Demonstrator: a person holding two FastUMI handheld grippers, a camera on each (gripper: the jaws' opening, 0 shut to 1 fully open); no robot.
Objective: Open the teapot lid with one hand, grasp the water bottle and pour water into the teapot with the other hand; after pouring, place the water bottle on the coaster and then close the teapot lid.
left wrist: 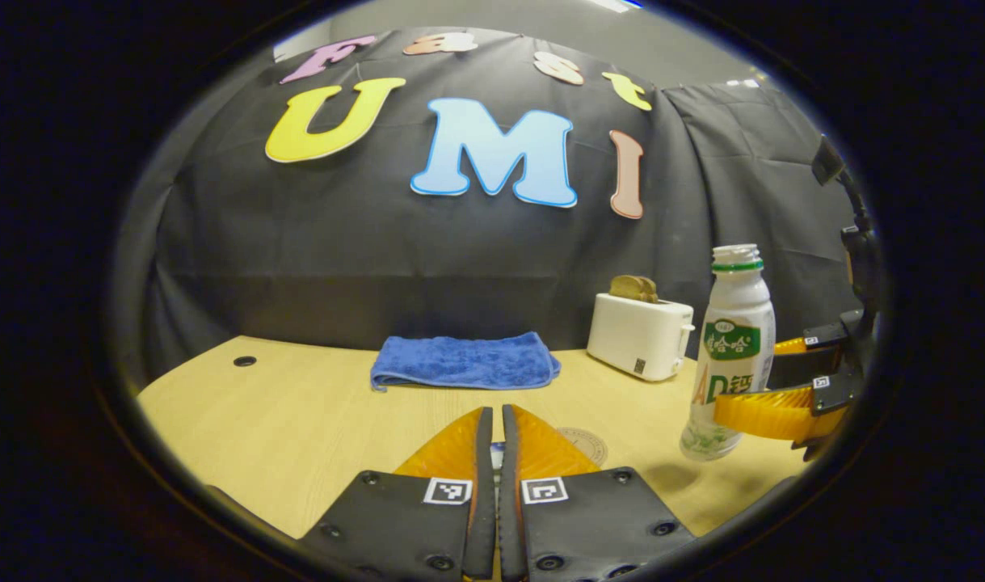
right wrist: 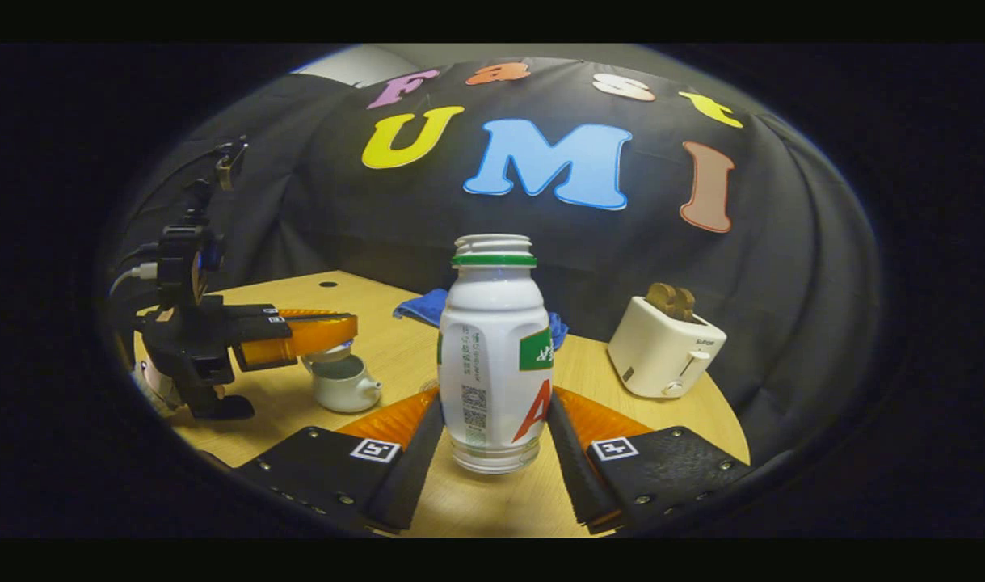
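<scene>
Right gripper point(right wrist: 492, 436) seen with jaws clamped on the uncapped water bottle point(right wrist: 493, 356), upright, base just above the worktop point(right wrist: 363, 356); left gripper point(left wrist: 493, 440) with jaws nearly together, possibly pinching something small, not discernible; held over the open teapot point(right wrist: 343, 384) near the left edge; blue towel point(left wrist: 464, 361) and toaster point(left wrist: 639, 335) along the far edge; coaster point(left wrist: 583, 443) partly hidden behind the left fingers.

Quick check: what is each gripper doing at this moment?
Left gripper: shut; whether it pinches the lid cannot be told.
Right gripper: shut on the water bottle.
</scene>
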